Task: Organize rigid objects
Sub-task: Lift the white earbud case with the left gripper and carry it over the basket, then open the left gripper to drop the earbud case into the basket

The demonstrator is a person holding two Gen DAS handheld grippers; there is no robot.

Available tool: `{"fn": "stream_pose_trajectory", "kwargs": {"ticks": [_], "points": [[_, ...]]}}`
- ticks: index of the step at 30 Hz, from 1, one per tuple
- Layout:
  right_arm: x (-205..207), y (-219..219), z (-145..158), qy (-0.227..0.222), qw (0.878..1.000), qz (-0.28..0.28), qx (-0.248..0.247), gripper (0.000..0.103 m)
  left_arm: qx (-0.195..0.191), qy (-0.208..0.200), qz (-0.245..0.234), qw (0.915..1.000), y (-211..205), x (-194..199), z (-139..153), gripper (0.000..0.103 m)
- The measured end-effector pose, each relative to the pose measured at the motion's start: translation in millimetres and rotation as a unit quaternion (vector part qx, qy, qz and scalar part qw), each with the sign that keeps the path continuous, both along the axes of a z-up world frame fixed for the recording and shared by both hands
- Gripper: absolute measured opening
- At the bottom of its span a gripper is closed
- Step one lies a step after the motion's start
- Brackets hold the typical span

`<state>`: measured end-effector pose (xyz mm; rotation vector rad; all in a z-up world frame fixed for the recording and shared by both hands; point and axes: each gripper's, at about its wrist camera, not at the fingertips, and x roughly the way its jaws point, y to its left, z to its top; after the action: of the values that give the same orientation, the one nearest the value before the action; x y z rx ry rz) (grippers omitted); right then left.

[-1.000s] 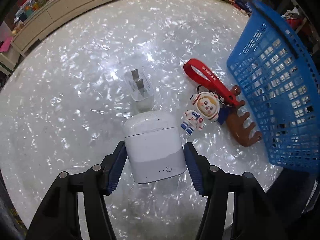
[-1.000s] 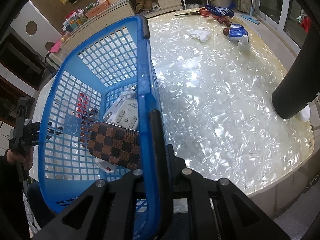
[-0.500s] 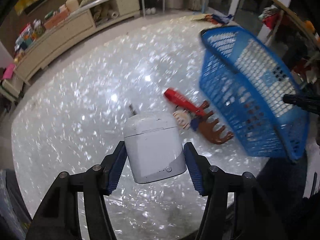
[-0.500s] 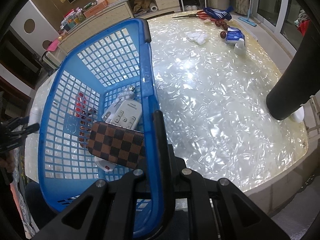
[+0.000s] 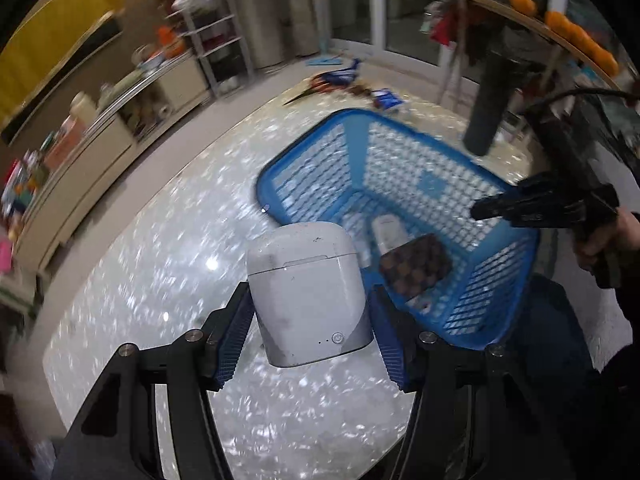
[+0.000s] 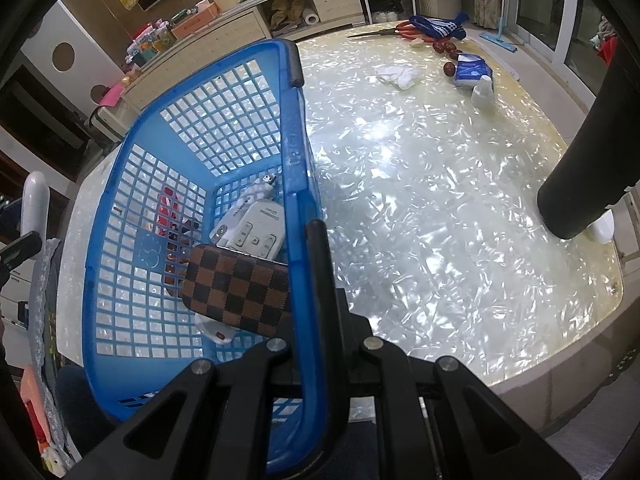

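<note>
My left gripper (image 5: 308,320) is shut on a white earbud case (image 5: 306,294) and holds it in the air beside the blue basket (image 5: 496,276). My right gripper (image 6: 310,264) is shut on the blue basket's rim (image 6: 298,160); it also shows in the left wrist view (image 5: 520,208), clamped on the far wall. In the basket lie a brown checkered wallet (image 6: 238,290), a white remote (image 6: 254,236) and a small white item with a red dot (image 6: 216,332). Through the basket's far wall I see the red keychain strap (image 6: 166,210) on the table.
The table is a round pearl-white slab (image 6: 440,208). At its far side lie scissors (image 6: 384,32), a white cloth (image 6: 396,76), a blue tissue pack (image 6: 468,72) and a small white bottle (image 6: 482,90). A thick black post (image 6: 580,184) stands at the right edge.
My left gripper has lifted the earbud case off the table and swung right, toward the basket. The keychain and charger have left its view. The right gripper has kept its hold on the basket.
</note>
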<state>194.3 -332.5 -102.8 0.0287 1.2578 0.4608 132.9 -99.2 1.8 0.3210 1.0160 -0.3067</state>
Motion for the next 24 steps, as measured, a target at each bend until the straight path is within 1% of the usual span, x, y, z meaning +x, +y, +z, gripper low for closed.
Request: {"fn": "stream_pose_trajectory", "kwargs": {"ticks": [5, 9, 11, 12, 14, 17, 19, 24], "points": [[0, -2, 0, 0.000, 1.000, 0.001, 0.004, 0.008, 0.006, -0.006, -0.045, 0.9989, -33, 11, -7, 0.062], [0, -2, 0, -0.001, 1.000, 0.002, 0.006, 0.008, 0.007, 0.000, -0.089, 0.9960, -59, 23, -24, 0.062], [-1, -2, 0, -0.001, 1.000, 0.002, 0.007, 0.008, 0.012, -0.009, -0.107, 0.9941, -70, 28, -34, 0.062], [-1, -3, 0, -0.002, 1.000, 0.002, 0.008, 0.008, 0.008, -0.011, -0.116, 0.9932, -75, 30, -38, 0.062], [-1, -3, 0, -0.003, 1.000, 0.001, 0.009, 0.008, 0.002, -0.006, -0.129, 0.9917, -84, 35, -49, 0.062], [-1, -4, 0, -0.003, 1.000, -0.001, 0.013, 0.008, 0.012, 0.005, -0.142, 0.9898, -95, 42, -65, 0.062], [-1, -5, 0, -0.002, 1.000, -0.003, 0.016, 0.008, 0.016, 0.020, -0.152, 0.9881, -101, 47, -75, 0.062], [-1, -5, 0, -0.002, 1.000, -0.003, 0.020, 0.008, 0.030, 0.037, -0.170, 0.9843, -107, 54, -90, 0.062]]}}
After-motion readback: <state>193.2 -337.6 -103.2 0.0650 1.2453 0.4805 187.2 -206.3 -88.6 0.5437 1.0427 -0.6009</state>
